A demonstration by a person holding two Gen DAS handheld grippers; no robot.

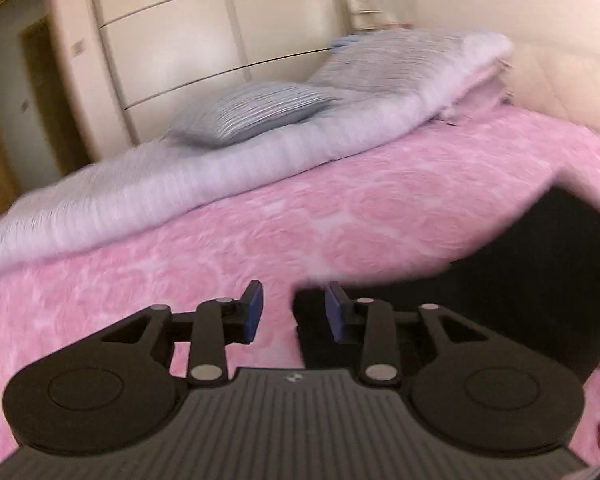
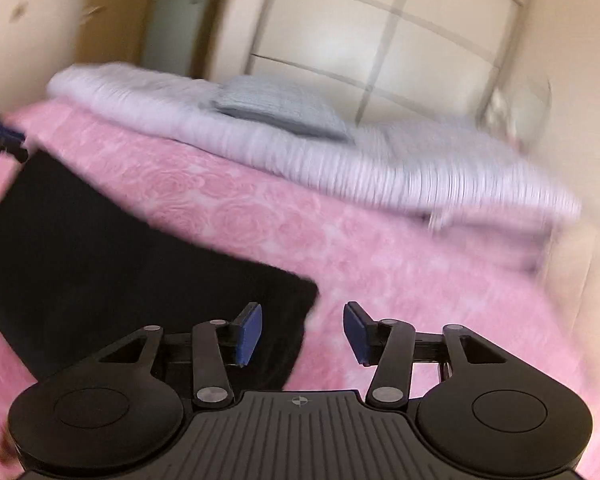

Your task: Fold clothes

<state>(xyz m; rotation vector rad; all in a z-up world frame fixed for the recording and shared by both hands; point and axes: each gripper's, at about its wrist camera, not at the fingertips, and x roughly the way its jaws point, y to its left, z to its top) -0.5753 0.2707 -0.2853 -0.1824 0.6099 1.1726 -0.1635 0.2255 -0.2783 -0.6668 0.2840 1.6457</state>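
Note:
A black garment (image 1: 520,272) lies flat on the pink bedspread (image 1: 260,240). In the left wrist view my left gripper (image 1: 294,314) is open above the garment's near left corner, and nothing sits between its blue pads. In the right wrist view the same black garment (image 2: 100,248) fills the left side. My right gripper (image 2: 303,334) hovers open over its near right corner, one blue pad over cloth and the other over the pink bedspread (image 2: 380,248). The left gripper's tip (image 2: 0,140) shows at the far left edge there. Both views are motion-blurred.
A folded pale lilac duvet (image 1: 180,188) lies along the far side of the bed with a striped grey pillow (image 1: 252,112) on it. Cream wardrobe doors (image 1: 180,40) stand behind the bed. A doorway (image 2: 172,20) is beyond.

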